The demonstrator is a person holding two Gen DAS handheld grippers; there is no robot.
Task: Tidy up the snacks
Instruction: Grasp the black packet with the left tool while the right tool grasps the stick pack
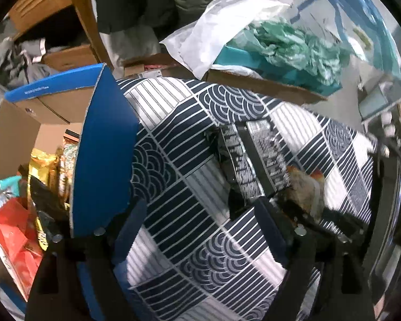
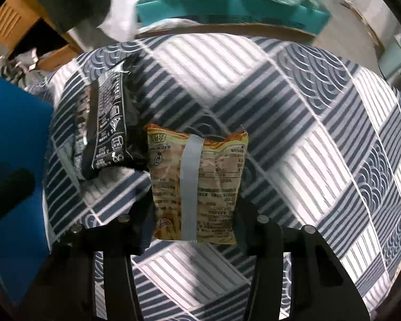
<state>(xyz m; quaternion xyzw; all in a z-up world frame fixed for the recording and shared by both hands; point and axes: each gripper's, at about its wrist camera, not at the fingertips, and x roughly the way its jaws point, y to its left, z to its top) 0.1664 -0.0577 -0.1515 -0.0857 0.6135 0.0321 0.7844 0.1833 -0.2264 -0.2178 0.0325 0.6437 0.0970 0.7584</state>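
A beige and orange snack packet point(image 2: 197, 187) with a grey back seam lies on the blue and white patterned cloth point(image 2: 294, 160). My right gripper point(image 2: 195, 216) is shut on its lower half, one finger at each side edge. A black snack packet point(image 2: 107, 131) lies just left of it, touching its top corner. The left wrist view shows both the black packet point(image 1: 248, 160) and the beige packet point(image 1: 304, 187) ahead and to the right. My left gripper point(image 1: 200, 216) stands open over the cloth with nothing between its fingers. Its left finger is beside a blue box flap point(image 1: 104, 147).
An open cardboard box point(image 1: 18, 133) left of the flap holds several snack bags in red, yellow and black. At the back stands a flat cardboard tray point(image 1: 267, 85) with a teal box, green crumpled plastic and a white bag. A person's dark jacket point(image 1: 136, 0) is behind.
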